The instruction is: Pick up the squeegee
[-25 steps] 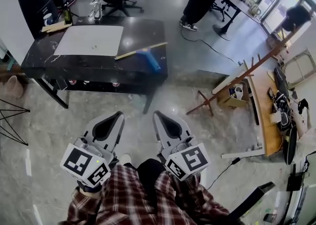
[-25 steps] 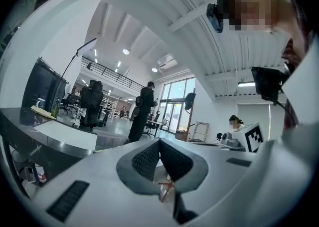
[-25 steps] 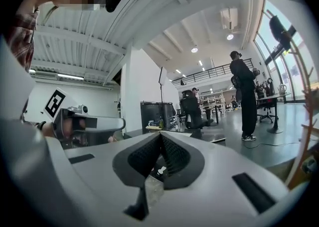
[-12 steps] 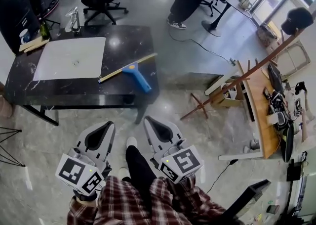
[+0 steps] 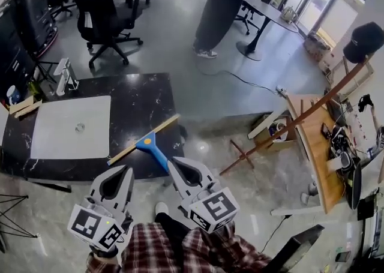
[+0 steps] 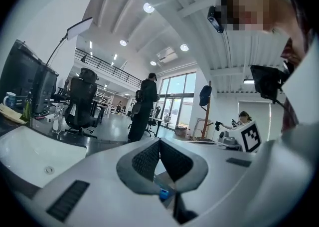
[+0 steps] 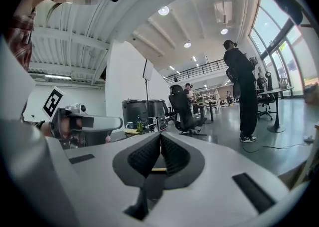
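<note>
The squeegee lies on the black table near its front right corner. It has a blue handle pointing toward me and a long tan blade set at a slant. Both grippers are held level, side by side, just short of the table's front edge. The left gripper is shut and empty, its tip left of the handle. The right gripper is also shut and empty, its tip right beside the handle's end. Through the left gripper a bit of the blue handle shows. Under the right gripper a strip of the tan blade is visible.
A white sheet with a small round object covers the table's left part. Behind the table stand an office chair and a person. A wooden coat rack leans at the right beside a cluttered desk.
I have walked toward the table with both grippers. The table and squeegee have slid down the head view and now lie right at the gripper tips. Both jaws stayed shut.
</note>
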### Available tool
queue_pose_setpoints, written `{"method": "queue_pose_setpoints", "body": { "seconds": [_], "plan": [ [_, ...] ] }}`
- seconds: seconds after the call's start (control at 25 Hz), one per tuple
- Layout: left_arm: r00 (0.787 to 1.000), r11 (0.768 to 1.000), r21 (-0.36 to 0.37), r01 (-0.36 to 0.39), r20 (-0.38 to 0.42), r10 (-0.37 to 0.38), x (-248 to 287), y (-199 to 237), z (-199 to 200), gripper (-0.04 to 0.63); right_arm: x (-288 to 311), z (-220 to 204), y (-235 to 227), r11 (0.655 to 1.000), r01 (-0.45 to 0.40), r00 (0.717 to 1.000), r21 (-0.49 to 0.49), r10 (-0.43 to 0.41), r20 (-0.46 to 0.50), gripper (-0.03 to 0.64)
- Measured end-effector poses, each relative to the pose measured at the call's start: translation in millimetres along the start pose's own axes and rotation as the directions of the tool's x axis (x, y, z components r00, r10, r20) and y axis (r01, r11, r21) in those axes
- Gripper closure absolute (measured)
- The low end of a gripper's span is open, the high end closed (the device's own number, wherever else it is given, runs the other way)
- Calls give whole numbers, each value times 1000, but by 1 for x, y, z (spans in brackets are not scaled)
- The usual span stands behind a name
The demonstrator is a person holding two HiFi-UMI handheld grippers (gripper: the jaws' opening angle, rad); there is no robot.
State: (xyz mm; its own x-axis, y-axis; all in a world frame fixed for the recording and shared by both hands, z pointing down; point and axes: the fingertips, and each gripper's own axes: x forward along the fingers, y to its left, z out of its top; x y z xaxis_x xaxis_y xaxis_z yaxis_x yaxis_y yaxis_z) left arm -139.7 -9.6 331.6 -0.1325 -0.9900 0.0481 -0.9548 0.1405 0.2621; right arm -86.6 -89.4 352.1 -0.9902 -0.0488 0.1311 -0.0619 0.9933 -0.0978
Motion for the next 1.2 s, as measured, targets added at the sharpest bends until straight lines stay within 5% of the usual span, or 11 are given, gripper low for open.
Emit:
{"method": "queue_pose_setpoints", "body": {
  "seconds": [0.44,0.76,1.2],
  "plan": [
    [1000,999,-31,11,-2,-11,50,51,9,584,53,6,-44,999,32,999,8,-32,-33,604],
    [986,987,-43,158,-54,-160,80,85,19,584,88,9,-56,985,164,986,47,-162,-44,604],
    [929,936,-71,344,-122,-351,104,103,18,584,105,0,-71,939,337,939,75,-328,-106,603]
  ]
}}
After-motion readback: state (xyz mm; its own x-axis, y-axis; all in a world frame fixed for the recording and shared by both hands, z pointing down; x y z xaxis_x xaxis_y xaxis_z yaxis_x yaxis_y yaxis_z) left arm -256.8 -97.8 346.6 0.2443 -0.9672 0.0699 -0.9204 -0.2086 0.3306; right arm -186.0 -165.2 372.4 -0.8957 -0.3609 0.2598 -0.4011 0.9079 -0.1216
